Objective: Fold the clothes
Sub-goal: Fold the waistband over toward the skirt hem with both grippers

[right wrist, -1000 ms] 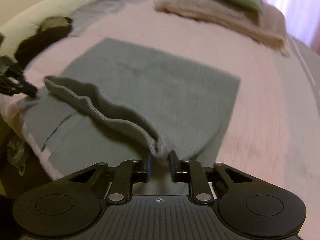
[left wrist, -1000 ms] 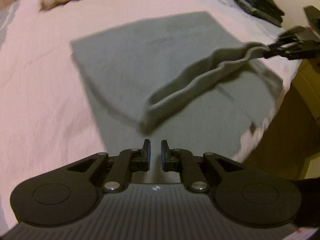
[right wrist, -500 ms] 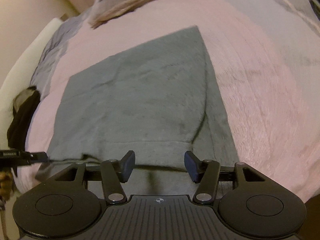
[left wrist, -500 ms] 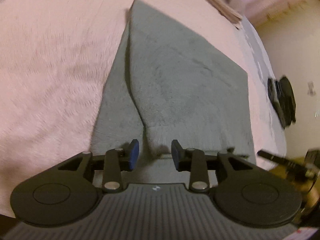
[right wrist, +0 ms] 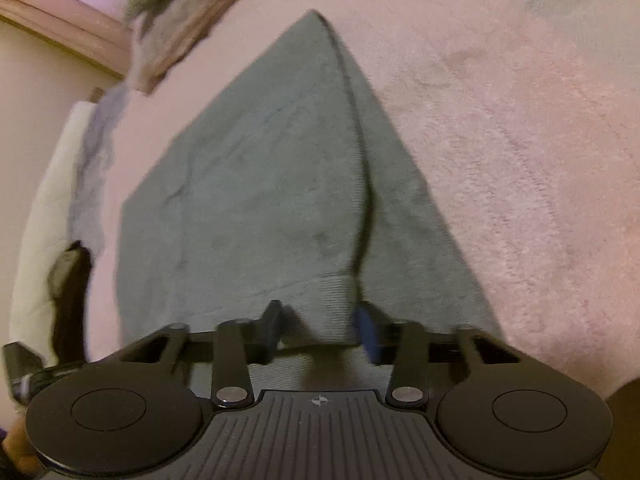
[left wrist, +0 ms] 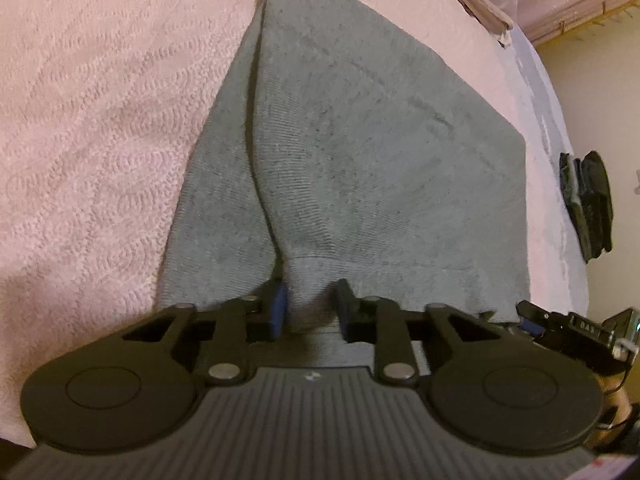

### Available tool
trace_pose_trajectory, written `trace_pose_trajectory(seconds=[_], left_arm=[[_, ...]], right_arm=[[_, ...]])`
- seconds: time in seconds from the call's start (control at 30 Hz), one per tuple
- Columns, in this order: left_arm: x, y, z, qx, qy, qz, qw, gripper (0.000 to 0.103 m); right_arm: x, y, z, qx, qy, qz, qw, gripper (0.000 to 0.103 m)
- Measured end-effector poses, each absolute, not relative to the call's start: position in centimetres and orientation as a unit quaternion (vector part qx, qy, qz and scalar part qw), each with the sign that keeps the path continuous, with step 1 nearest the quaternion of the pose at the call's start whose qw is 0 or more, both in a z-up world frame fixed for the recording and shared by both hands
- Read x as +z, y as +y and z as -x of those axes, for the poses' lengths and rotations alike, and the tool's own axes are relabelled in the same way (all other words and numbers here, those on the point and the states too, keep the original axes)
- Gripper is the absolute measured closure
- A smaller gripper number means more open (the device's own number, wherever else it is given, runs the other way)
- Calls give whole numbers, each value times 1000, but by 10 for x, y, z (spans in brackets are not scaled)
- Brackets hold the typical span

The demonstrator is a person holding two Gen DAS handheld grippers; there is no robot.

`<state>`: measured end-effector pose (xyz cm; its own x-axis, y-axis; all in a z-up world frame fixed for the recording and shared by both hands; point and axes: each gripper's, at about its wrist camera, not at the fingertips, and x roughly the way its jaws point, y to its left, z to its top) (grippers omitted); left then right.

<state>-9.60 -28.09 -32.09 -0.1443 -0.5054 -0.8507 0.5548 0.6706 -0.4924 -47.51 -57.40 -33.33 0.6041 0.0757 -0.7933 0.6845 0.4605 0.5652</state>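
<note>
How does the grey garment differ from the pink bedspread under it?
The grey garment is a plain fine knit, while the pink bedspread has a raised wavy pattern. The garment is folded, with a narrowing flap over a lower layer; the bedspread lies spread out in a single layer. The garment covers only part of the bedspread. Both lie flat.

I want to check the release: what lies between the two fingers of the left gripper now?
In the left wrist view, the open left gripper has the ribbed hem of the grey sweater between its fingers, with gaps showing on both sides.
</note>
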Motion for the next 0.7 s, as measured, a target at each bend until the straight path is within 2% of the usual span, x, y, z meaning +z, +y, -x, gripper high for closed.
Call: trace_pose_trajectory(seconds=[0.03,0.1,0.37,0.47,0.7], left_arm=[[-319,-280,98,-408,633,-23,657,93],[-308,-280,104,-416,619,-32,665,96],[-234,-246,138,-454,566,-25,687,97],[-238,-240,147,-447,578,-23,682,97],[-294,-250,154,-433,592,-64,677,95]], right_arm=[[-332,-577,478,-208,398,-485,750,82],[-320,-579,481,-206,397,-480,755,87],[-236,-552,502,-188,382,-417,803,90],[-248,-535,515,-191,398,-411,798,90],[-301,-521,524,-212,432,-397,781,88]])
